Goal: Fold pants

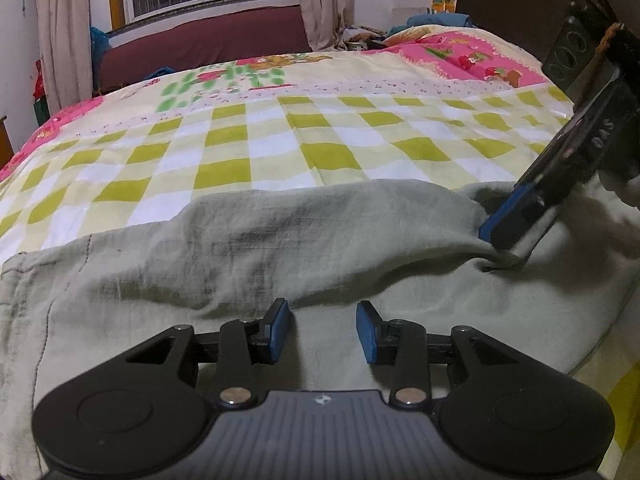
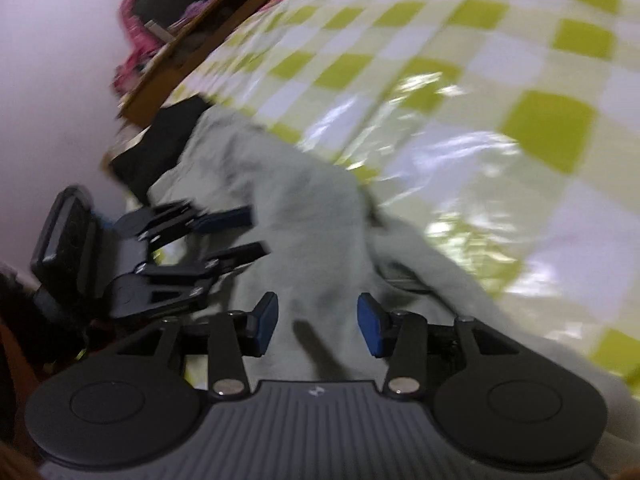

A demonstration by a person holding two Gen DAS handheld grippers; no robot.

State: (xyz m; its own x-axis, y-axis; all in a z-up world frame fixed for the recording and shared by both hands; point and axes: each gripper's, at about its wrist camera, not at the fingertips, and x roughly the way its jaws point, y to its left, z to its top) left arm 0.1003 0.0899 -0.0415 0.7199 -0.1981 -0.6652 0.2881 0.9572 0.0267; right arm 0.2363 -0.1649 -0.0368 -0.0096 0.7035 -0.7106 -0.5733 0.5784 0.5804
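The left gripper (image 1: 323,330) hovers just over the grey-green pants (image 1: 280,240), its jaws parted and empty; the pants lie rumpled along the near edge of the checked bedspread (image 1: 280,132). The right gripper (image 2: 317,324) seems equally open and empty, though blurred. Closing now could pinch one layer only, dragging the fold crooked.

Pants (image 1: 280,248): pale grey-green, plain, with faint darker smudges.
Bedsheet (image 1: 248,140): chequered in lime-green, pale green and white squares; the far part was cream with green and pink floral print.
Quilt (image 1: 472,56): bright pink with strawberry motifs, far right.
Left gripper (image 1: 323,330): black body, blue pads.
Right gripper (image 2: 317,323): black body, blue pads.
Curtains (image 1: 60,28): beige, plain.
Window ledge (image 1: 200,40): maroon.
Headboard (image 1: 516,4): dark brown.
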